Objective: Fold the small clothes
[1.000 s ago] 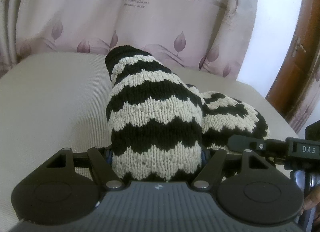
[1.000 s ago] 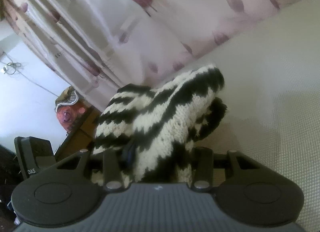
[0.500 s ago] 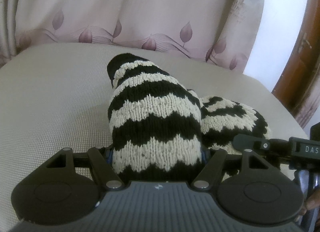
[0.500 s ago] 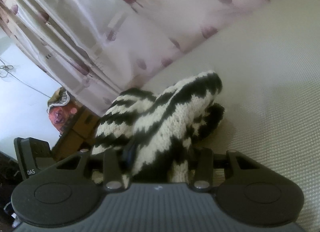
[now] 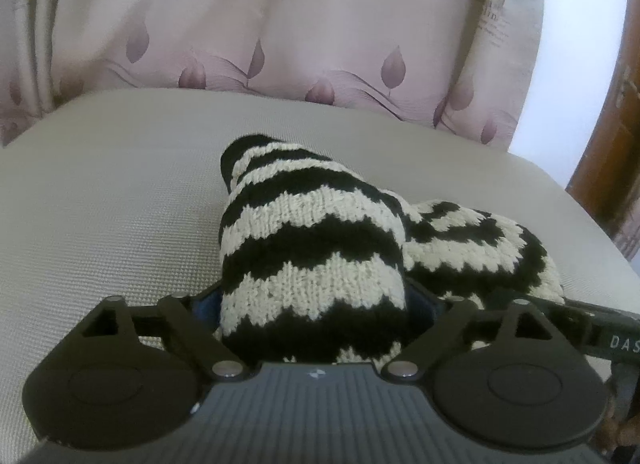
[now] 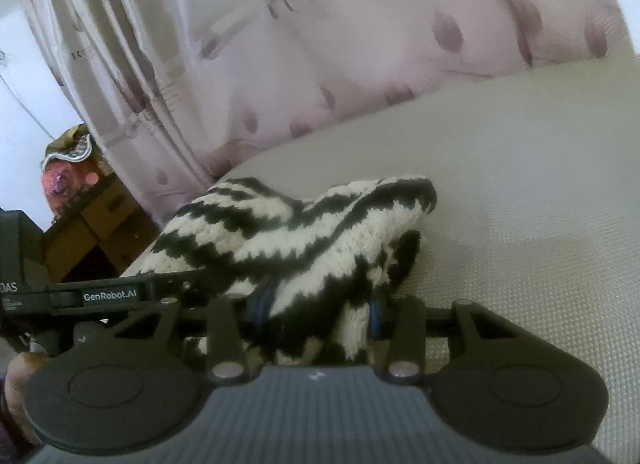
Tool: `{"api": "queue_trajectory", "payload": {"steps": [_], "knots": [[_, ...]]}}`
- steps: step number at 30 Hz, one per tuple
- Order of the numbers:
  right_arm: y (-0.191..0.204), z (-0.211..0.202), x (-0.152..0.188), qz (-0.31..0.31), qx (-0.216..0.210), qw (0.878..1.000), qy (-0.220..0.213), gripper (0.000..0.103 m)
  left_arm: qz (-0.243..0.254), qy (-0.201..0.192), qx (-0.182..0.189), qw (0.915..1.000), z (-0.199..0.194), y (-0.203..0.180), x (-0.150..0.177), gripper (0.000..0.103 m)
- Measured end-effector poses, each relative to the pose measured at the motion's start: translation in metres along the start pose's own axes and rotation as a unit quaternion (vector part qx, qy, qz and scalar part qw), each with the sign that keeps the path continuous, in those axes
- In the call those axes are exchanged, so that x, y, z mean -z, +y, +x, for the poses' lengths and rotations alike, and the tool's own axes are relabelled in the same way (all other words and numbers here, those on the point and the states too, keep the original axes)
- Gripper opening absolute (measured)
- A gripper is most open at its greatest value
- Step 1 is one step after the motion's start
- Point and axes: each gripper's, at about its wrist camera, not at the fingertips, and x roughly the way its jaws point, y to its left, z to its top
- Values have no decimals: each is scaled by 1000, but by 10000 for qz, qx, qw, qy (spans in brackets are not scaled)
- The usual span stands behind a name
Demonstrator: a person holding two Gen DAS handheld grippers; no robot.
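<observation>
A small black-and-cream zigzag knitted garment (image 5: pixel 316 248) lies bunched on a beige cushioned surface (image 5: pixel 100 216). My left gripper (image 5: pixel 316 304) is shut on one fold of the knit, which fills the gap between its jaws and hides the fingertips. My right gripper (image 6: pixel 316 312) is shut on another part of the same garment (image 6: pixel 304 232); its blue pads (image 6: pixel 264 300) press the knit. The right gripper shows at the left wrist view's right edge (image 5: pixel 600 328). The left gripper shows at the right wrist view's left edge (image 6: pixel 100 296).
A pink leaf-print curtain (image 5: pixel 280 24) hangs just behind the cushion's far edge. A wooden door frame (image 5: pixel 612 136) stands to the right. In the right wrist view, wooden furniture with boxes (image 6: pixel 92 220) lies beyond the cushion's left edge.
Both grippers have lowered and tilted down with the garment held. The knit now sits lower and flatter on the cushion. The right wrist view has swung so the left gripper is closer in view.
</observation>
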Motion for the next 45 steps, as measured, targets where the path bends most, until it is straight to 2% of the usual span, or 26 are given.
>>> {"api": "queue_trajectory", "payload": {"steps": [4,7,12,19,23,24,26,27,28,30,32,36,38,40,45], "knots": [[6,-1,7,-201,229,9994,-144,46,170,-204,-231,9994,-4,-4,2,99],[7,-1,9,-297,290,9990,-193,48,272,-320,-351,9985,-8,-7,4,102],[9,-3,16,-297,457,9979,-341,50,322,-521,-449,9971,-14,-8,8,103],[16,-11,26,-411,766,9946,-576,59,437,-837,-659,9933,-27,-14,15,103],[25,-22,33,-468,930,9914,-792,61,336,-1105,-781,9902,-40,-15,22,103],[28,-26,35,-498,980,9901,-868,62,289,-1210,-799,9890,-44,-15,24,103],[37,-34,41,-595,1081,9872,-1012,75,179,-1440,-749,9866,-55,-16,28,103],[43,-39,44,-675,1124,9854,-1089,78,173,-1539,-744,9851,-61,-16,28,103],[50,-43,47,-777,1178,9830,-1174,81,202,-1660,-849,9822,-67,-18,29,103],[64,-52,52,-1018,1244,9780,-1330,83,385,-1674,-1055,9795,-77,-25,26,103],[77,-60,53,-1176,1299,9740,-1433,90,521,-1696,-1105,9779,-91,-31,22,103],[97,-85,52,-1207,1458,9648,-1824,93,548,-1861,-1096,9749,-122,-38,15,103],[104,-98,49,-1160,1548,9610,-1977,98,551,-1976,-1220,9711,-139,-44,10,103],[108,-109,45,-1067,1590,9596,-2061,99,524,-2028,-1167,9708,-153,-48,4,103],[118,-132,37,-960,1359,9608,-2217,100,432,-2170,-769,9722,-180,-57,-8,103]]}}
